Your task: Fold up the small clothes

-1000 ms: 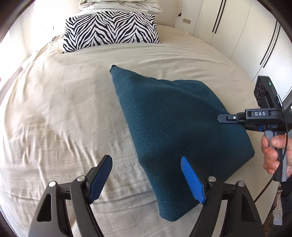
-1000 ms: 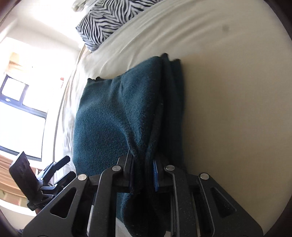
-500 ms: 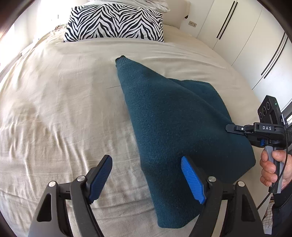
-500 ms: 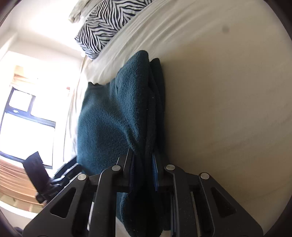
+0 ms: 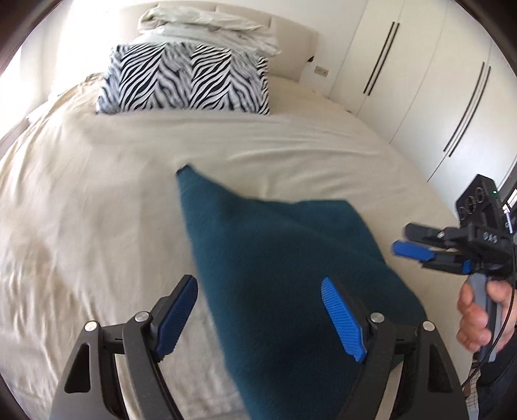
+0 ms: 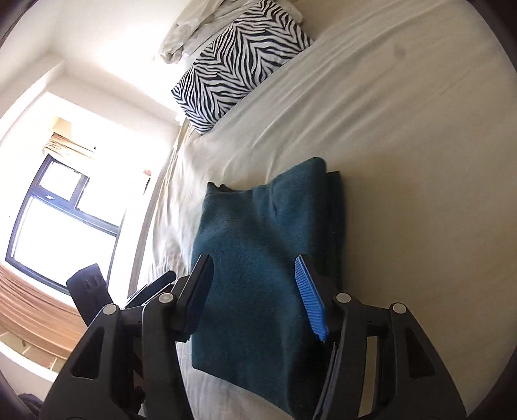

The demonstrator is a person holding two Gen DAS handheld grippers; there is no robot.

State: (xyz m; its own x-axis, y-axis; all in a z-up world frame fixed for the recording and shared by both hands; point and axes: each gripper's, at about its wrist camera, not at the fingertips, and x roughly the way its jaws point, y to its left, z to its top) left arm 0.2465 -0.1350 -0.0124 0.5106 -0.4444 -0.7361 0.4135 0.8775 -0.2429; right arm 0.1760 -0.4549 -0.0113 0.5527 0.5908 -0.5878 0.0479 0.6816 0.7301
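A dark teal knitted garment (image 5: 278, 258) lies folded on the cream bed sheet (image 5: 80, 226), one narrow corner pointing toward the pillow. My left gripper (image 5: 258, 316) is open and empty, hovering over the garment's near left edge. My right gripper (image 6: 255, 294) is open and empty, just above the garment (image 6: 258, 258), whose stacked folded edges show on its right side. The right gripper also shows in the left wrist view (image 5: 416, 245) at the garment's right edge, apart from the cloth. The left gripper shows at the left of the right wrist view (image 6: 142, 290).
A zebra-print pillow (image 5: 184, 84) with crumpled pale bedding (image 5: 206, 22) on it stands at the head of the bed. White wardrobe doors (image 5: 436, 80) run along the right. A window (image 6: 55, 226) is on the far side.
My right gripper has opened and let go of the garment, which now lies flat. My left gripper has drawn back and tilted up a little, staying open.
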